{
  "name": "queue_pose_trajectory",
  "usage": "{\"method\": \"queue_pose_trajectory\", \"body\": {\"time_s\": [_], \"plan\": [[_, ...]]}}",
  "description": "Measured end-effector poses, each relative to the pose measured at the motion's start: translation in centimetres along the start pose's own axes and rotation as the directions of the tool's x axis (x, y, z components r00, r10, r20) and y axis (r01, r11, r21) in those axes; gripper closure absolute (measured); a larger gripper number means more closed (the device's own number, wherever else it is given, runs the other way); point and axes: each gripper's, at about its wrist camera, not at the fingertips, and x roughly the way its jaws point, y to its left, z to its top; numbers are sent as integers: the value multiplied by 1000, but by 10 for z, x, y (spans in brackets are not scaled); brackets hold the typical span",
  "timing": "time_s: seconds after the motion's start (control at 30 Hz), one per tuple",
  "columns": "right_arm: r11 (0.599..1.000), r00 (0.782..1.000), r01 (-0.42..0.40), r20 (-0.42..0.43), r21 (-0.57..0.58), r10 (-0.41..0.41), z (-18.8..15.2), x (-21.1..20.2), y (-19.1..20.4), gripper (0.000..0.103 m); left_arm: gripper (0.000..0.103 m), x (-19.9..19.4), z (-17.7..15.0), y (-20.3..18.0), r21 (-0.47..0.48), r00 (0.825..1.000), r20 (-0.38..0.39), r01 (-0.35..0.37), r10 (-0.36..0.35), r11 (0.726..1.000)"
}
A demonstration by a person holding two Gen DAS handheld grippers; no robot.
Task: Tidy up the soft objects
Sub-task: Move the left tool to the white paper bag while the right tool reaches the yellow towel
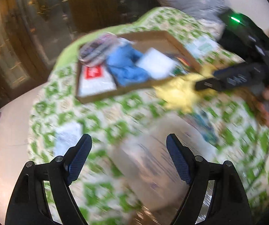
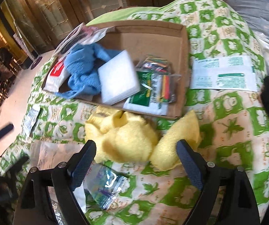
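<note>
A crumpled yellow cloth (image 2: pixel 132 138) lies on the green patterned bedspread (image 2: pixel 234 125) just in front of a shallow cardboard tray (image 2: pixel 153 39). The tray holds a blue cloth (image 2: pixel 83 69), a white foam block (image 2: pixel 118 78), a red-and-white packet (image 2: pixel 56 71) and small coloured packets (image 2: pixel 155 78). My right gripper (image 2: pixel 136 155) is open, its fingers on either side of the yellow cloth's near edge; in the left wrist view it (image 1: pixel 207 84) reaches the yellow cloth (image 1: pixel 181 91). My left gripper (image 1: pixel 128 148) is open and empty above a clear plastic bag (image 1: pixel 149 165).
A white leaflet with green print (image 2: pixel 222 75) lies right of the tray. A clear packet (image 2: pixel 104 189) and a plastic bag (image 2: pixel 48 155) lie near my right fingers. A small white packet (image 2: pixel 31 120) sits at the bed's left edge. A grey pillow (image 2: pixel 250 1) is at the back.
</note>
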Motion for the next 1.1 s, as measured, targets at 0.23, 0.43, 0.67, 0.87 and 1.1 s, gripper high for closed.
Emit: {"method": "queue_pose_trajectory", "body": {"time_s": [0.23, 0.43, 0.67, 0.87, 1.1], "plan": [[996, 998, 53, -38, -74, -56, -3, 23, 10, 11, 21, -10, -23, -52, 244, 996, -52, 81, -71, 966], [997, 997, 57, -46, -55, -60, 1, 32, 6, 8, 21, 3, -33, -75, 361, 997, -80, 43, -15, 932], [996, 997, 69, -37, -58, -71, 2, 37, 10, 7, 21, 44, -21, -54, 279, 991, -133, 15, 23, 960], [997, 997, 68, -33, -48, -70, 2, 39, 10, 7, 21, 51, -27, -60, 324, 989, -143, 8, 40, 946], [996, 997, 69, -29, -49, -70, 2, 40, 11, 7, 21, 63, -22, -60, 345, 985, -163, 11, 48, 939]]}}
